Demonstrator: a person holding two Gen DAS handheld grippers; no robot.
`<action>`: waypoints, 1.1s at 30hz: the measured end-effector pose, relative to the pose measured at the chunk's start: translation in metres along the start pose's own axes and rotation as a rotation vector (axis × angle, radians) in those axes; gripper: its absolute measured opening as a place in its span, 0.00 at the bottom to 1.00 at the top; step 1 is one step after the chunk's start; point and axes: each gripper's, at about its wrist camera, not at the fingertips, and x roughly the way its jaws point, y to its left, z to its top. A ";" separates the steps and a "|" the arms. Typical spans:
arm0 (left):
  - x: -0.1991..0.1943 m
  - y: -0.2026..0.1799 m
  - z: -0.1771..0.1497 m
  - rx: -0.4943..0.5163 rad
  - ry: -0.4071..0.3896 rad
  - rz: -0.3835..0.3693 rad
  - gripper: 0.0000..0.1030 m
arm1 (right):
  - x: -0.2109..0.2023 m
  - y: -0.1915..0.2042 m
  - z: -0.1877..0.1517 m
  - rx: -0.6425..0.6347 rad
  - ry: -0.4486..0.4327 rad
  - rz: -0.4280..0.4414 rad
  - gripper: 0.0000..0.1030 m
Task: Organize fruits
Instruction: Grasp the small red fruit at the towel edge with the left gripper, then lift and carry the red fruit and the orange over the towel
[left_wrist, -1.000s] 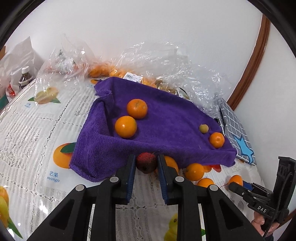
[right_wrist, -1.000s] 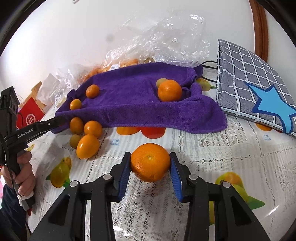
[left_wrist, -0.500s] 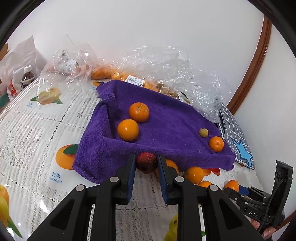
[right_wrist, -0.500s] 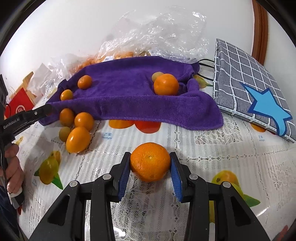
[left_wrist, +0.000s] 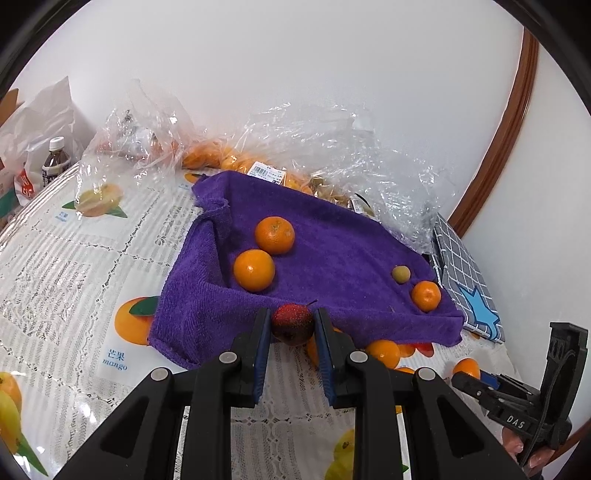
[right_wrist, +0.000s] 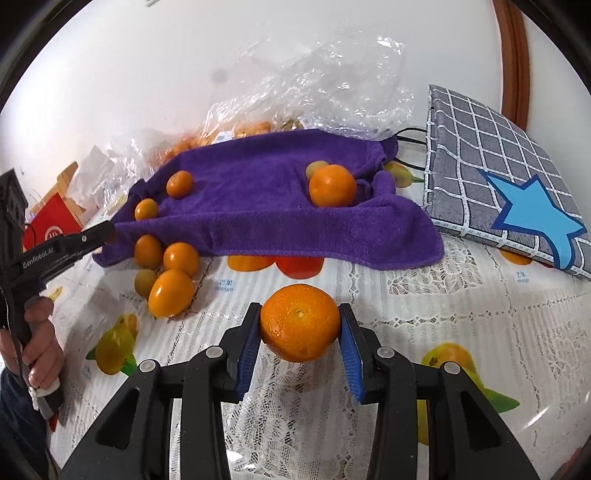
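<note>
Both grippers are loaded. The left gripper (left_wrist: 291, 325) is clamped on a small dark red fruit (left_wrist: 292, 323) with a thin stem, held just in front of the near edge of the purple towel (left_wrist: 332, 258). The right gripper (right_wrist: 300, 326) pinches a large orange (right_wrist: 300, 322) between its blue pads, raised above the lace-patterned surface (right_wrist: 424, 314) and a little short of the towel's front fold.

The sorting looks partly done. From the left wrist view, the towel carries two oranges (left_wrist: 264, 251) side by side near its left fold, and at its right corner a smaller orange (left_wrist: 426, 295) with a small greenish fruit (left_wrist: 400, 274) just beside it. The red fruit and the large orange seem meant to join them, though how the fruits are to be grouped is not clear from what shows.

What is left is plain enough: a loose cluster of oranges (right_wrist: 170, 273) lies on the surface just off the towel's left corner in the right wrist view, with a dull green fruit (right_wrist: 144, 281) among them. Behind the towel, crumpled clear plastic bags (left_wrist: 332, 147) hold more orange fruit; whether those belong to the job I cannot tell, since the plastic blurs them.

A grey checked cushion (right_wrist: 498, 177) with a blue star lies just beside the towel's right end, and a bottle (left_wrist: 55, 162) stands far off on the left.
</note>
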 end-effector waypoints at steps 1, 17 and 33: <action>0.000 0.001 0.000 -0.005 0.000 -0.001 0.22 | -0.001 0.000 0.002 0.004 -0.002 0.008 0.39; 0.000 0.014 0.010 -0.053 -0.016 0.056 0.22 | -0.013 0.008 0.067 -0.053 -0.095 0.042 0.39; 0.040 0.017 0.112 -0.045 0.028 0.133 0.22 | 0.035 -0.015 0.155 -0.048 -0.091 -0.020 0.39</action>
